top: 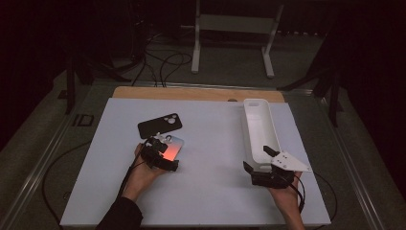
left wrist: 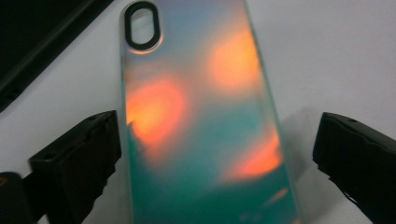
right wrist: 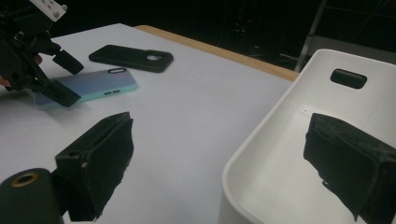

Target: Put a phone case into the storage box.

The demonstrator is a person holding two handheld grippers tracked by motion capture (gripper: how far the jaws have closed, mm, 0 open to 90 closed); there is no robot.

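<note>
Two phone cases lie near the table's left edge, where we hold our left gripper (top: pixel 165 154) with released fingers astride the iridescent case (left wrist: pixel 201 121), while our right gripper (top: pixel 261 160), fingers also released, straddles the white tray's (top: pixel 258 122) near wall.

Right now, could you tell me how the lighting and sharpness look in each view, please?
High view: dim, dark surroundings, only the white table mat lit. Left gripper view: orange glare patches on the glossy iridescent teal phone case, near black fingers soft. Right gripper view: white plastic bin bright, background dark.
</note>
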